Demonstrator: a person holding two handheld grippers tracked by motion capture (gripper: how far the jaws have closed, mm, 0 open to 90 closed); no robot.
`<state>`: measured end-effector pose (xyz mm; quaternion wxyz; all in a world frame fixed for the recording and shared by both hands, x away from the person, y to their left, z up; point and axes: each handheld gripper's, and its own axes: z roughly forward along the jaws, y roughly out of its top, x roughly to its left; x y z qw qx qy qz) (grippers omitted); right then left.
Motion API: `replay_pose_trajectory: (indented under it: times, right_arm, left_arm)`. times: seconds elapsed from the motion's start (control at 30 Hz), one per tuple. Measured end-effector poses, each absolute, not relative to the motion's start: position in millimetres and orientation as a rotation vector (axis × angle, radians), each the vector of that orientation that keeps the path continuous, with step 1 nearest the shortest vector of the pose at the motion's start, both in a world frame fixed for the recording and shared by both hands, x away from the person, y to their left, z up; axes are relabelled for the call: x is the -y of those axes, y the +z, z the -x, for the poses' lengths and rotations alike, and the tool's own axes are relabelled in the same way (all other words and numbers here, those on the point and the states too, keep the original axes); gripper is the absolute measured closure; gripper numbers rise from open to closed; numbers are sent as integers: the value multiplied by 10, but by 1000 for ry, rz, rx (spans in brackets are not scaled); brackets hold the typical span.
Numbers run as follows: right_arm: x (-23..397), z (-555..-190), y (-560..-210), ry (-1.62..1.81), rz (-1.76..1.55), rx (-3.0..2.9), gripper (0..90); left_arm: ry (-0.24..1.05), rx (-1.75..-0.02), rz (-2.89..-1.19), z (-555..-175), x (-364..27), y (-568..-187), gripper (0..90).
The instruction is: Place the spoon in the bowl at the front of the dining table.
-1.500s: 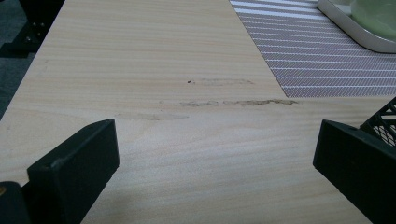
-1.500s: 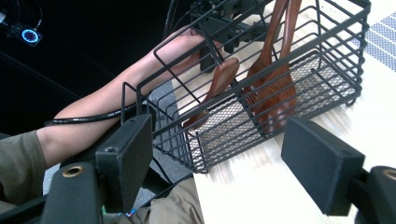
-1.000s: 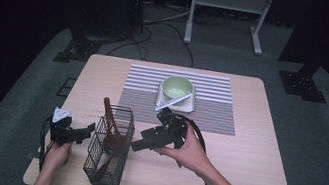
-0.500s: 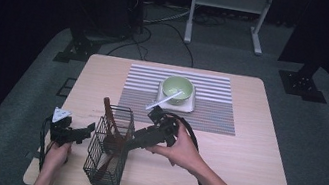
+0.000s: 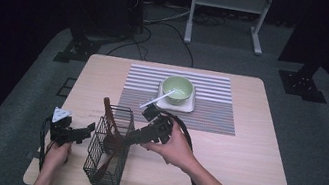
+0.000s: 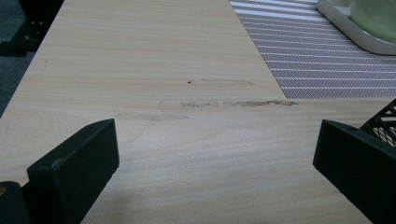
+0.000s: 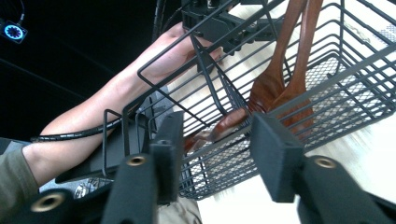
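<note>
Lighting: overhead and concentrated on the pale square wooden table (image 5: pixel 253 153); surrounding floor and background near black in the high view. Soft, short shadows under the black wire-mesh basket (image 5: pixel 108 151) beside the right gripper (image 5: pixel 130 137). Mild glare on bare wood ahead of the left gripper (image 6: pixel 215 154).

Sharpness: high view soft and grainy, fine detail lost. Left gripper view crisp on the wood grain ahead of the jaws; black jaws at the lower edge slightly blurred. Right gripper view: near jaws out of focus, basket wires beyond sharper, streaked motion blur on the tabletop at lower right, bright wood partly blown out; upper left dark.
</note>
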<state>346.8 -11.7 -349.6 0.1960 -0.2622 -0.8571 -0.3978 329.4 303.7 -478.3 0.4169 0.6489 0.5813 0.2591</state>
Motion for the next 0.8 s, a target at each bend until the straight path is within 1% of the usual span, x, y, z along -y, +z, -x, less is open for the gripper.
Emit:
replay_pose_trajectory:
  times: [0.03, 0.13, 0.3, 0.37, 0.4, 0.53, 0.8]
  right_arm:
    - [100, -3466, -3487, -1110, 735, 2403, 598]
    - [85, -3460, -3476, -1107, 733, 2410, 636]
    - [62, -3443, -3448, -1113, 728, 2428, 755]
    - [65, -3441, -3443, -1111, 729, 2432, 765]
    - [70, -3438, -3438, -1117, 725, 2437, 805]
    - [83, -3427, -3414, -1131, 722, 2439, 827]
    - [126, -3433, -3316, -1161, 727, 2440, 834]
  left_arm:
    - [650, -1459, -1629, -3295, -3038, -4783, 0]
    - [649, -1460, -1628, -3295, -3039, -4783, 0]
    - [647, -1461, -1625, -3295, -3040, -4783, 0]
    - [647, -1461, -1625, -3295, -3040, -4784, 0]
    - [647, -1462, -1624, -3296, -3041, -4784, 0]
    - [647, -1462, -1624, -3297, -3041, -4784, 0]
    - [649, -1463, -1621, -3298, -3038, -4785, 0]
